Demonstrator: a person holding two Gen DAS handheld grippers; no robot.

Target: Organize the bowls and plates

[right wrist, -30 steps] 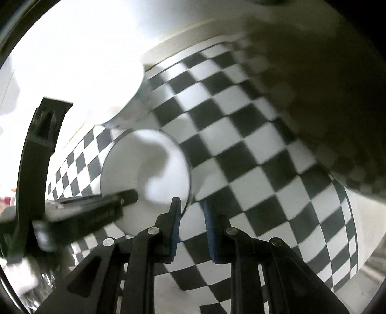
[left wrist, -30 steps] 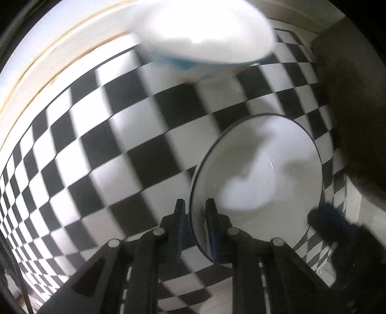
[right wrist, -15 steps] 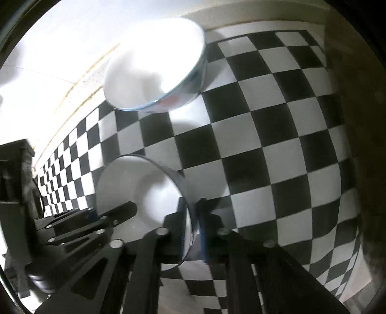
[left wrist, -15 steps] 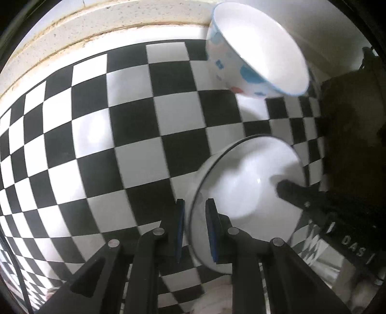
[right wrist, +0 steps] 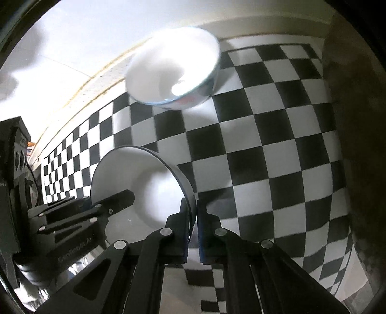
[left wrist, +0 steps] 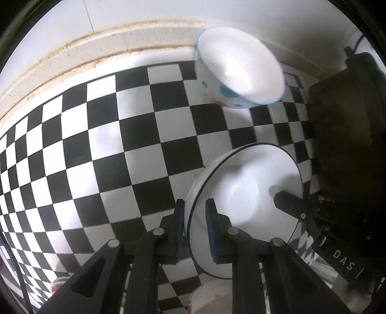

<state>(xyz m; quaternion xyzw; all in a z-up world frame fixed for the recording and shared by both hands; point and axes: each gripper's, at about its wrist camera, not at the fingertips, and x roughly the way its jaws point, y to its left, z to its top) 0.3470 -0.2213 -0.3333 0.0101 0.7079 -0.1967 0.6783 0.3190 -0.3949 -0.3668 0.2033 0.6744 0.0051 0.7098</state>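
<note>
A black-and-white checkered surface (left wrist: 135, 154) fills most of both views. Along its far edge runs a pale speckled ledge (left wrist: 101, 48) with brownish stained seams, and above that a plain white wall (left wrist: 149, 12). Soft glare patches shine on the checks.

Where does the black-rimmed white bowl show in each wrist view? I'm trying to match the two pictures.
Left wrist: black-rimmed bowl lower centre-right, rim between this gripper's pads.
Right wrist: same bowl lower left of centre, rim clamped by this gripper.
Shared landmark: blue-dotted bowl on the checkered cloth, near the top.
</note>
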